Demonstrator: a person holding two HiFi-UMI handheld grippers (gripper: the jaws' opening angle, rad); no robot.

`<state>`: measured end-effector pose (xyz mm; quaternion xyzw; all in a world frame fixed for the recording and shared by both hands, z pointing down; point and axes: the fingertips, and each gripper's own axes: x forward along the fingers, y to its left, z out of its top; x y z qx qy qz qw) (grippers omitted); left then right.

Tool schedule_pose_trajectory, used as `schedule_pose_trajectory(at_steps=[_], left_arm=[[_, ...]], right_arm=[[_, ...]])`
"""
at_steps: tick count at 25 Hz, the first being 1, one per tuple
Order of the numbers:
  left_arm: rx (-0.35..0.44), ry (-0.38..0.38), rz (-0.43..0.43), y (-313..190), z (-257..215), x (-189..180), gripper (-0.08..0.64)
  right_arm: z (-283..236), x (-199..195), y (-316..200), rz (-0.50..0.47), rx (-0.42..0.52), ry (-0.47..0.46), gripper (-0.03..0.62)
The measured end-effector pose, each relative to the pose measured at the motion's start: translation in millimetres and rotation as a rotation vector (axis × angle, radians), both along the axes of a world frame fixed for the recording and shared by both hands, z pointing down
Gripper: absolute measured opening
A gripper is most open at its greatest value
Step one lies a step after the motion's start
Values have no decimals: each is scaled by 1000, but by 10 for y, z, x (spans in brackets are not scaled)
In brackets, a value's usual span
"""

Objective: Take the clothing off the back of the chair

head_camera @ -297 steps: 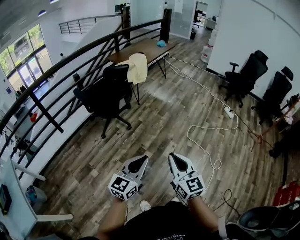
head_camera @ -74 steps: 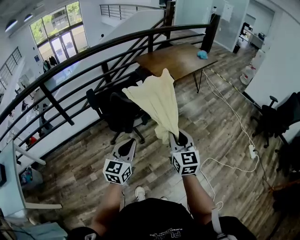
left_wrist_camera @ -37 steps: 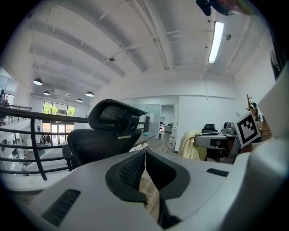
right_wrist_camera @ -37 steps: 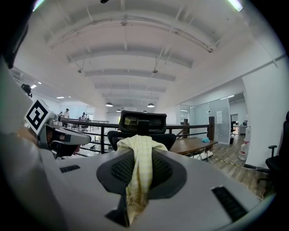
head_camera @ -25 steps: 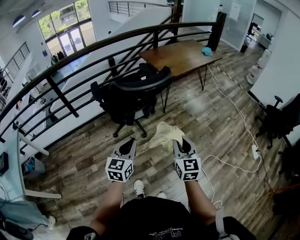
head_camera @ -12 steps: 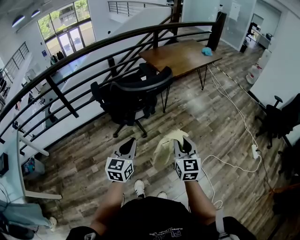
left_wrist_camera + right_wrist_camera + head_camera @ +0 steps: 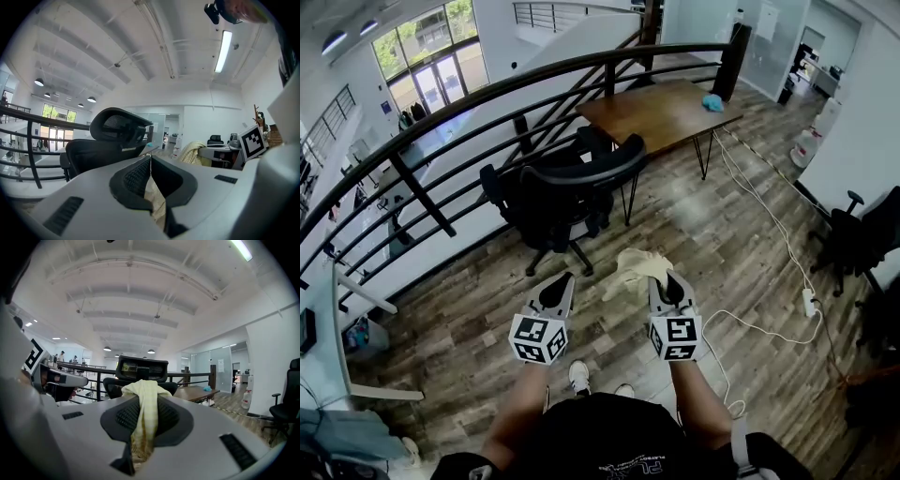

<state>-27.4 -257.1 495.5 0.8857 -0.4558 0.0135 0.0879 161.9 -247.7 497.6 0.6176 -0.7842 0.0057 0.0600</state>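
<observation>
A pale yellow garment is bunched up at the tip of my right gripper, which is shut on it; in the right gripper view the garment drapes over and between the pads. The black office chair stands ahead by the railing with a bare back, seen beyond the jaws as the chair. My left gripper is level beside the right one, holding nothing. In the left gripper view my left gripper has its tips together, with the garment off to the right.
A dark railing runs behind the chair. A brown table with a blue object stands further back. A white cable and power strip lie on the wood floor at right, near more black chairs.
The garment hung down left of the right gripper half a second ago; now it is flipped up and bunched ahead of its tip. Both hands have stayed in place.
</observation>
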Motion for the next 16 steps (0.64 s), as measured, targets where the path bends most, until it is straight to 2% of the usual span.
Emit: schedule_pose_trajectory(at_steps=[16], left_arm=[[30, 20, 3, -107, -55, 7, 17]], right_arm=[[-12, -23, -90, -1, 11, 2, 67]])
